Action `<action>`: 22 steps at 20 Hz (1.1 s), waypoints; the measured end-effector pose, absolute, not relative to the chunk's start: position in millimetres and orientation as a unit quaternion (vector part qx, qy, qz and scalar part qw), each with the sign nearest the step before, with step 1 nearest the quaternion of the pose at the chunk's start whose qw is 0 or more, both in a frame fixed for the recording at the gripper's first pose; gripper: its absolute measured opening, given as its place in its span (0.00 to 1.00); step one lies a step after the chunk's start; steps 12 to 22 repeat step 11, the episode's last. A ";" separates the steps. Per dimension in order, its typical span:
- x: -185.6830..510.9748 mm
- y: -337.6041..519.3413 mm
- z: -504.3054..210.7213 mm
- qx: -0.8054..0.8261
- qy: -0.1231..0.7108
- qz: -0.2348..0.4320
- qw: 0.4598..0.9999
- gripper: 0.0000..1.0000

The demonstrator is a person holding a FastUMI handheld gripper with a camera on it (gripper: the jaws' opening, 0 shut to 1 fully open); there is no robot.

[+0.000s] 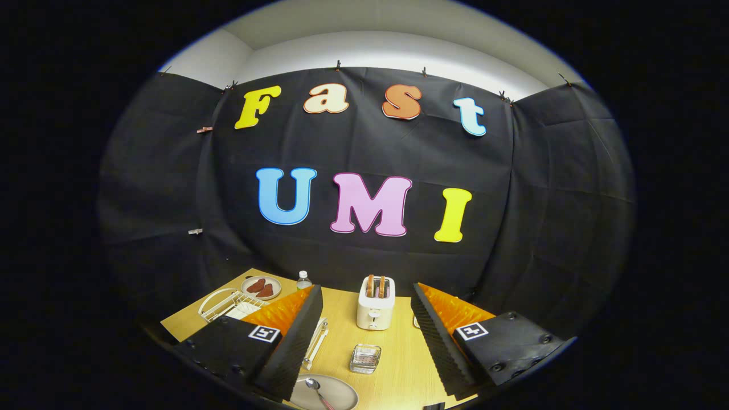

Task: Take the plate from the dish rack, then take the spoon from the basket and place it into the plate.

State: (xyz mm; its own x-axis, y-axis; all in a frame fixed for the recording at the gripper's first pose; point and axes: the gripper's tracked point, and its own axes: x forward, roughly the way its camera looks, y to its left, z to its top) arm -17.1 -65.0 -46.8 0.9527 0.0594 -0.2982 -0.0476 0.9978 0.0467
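1. Your gripper [364,341] is up above the table with its jaws spread wide and nothing between the fingers, so it's holding nothing.
2. The plate [336,393] sits flat on the table close in, just by the inner side of your left finger, and the spoon [316,389] is lying in it, bowl end toward the finger and handle running out toward the plate's rim.
3. Between the fingers and a bit further out there's a small clear glass dish [365,358], square-ish, well apart from the plate.
4. Beyond that stands a white toaster [376,303] with two slices poking out of the slots, sitting right in the gap between your fingertips.
5. Off behind your left finger you've got the white wire dish rack [225,304], partly hidden by the finger. Just past it is another plate [261,287] with a couple of reddish-brown pieces on it, and a small clear bottle [304,280] next to that.
6. A long pale handled thing lies tucked along the left finger's inner edge; can't tell what it is.
7. Table [398,364] is light wood grain. Black cloth booth wall hangs behind it, clipped up along the top, with a pale wall above.
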 end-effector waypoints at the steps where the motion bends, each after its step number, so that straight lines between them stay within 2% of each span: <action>1: -17.0 -63.0 -51.5 0.020 0.156 0.029 0.987 0.96; 10: -8.7 -44.2 -78.0 0.002 0.174 0.041 0.984 0.96; 22: -7.3 -40.8 -78.8 -0.001 0.175 0.045 0.984 0.96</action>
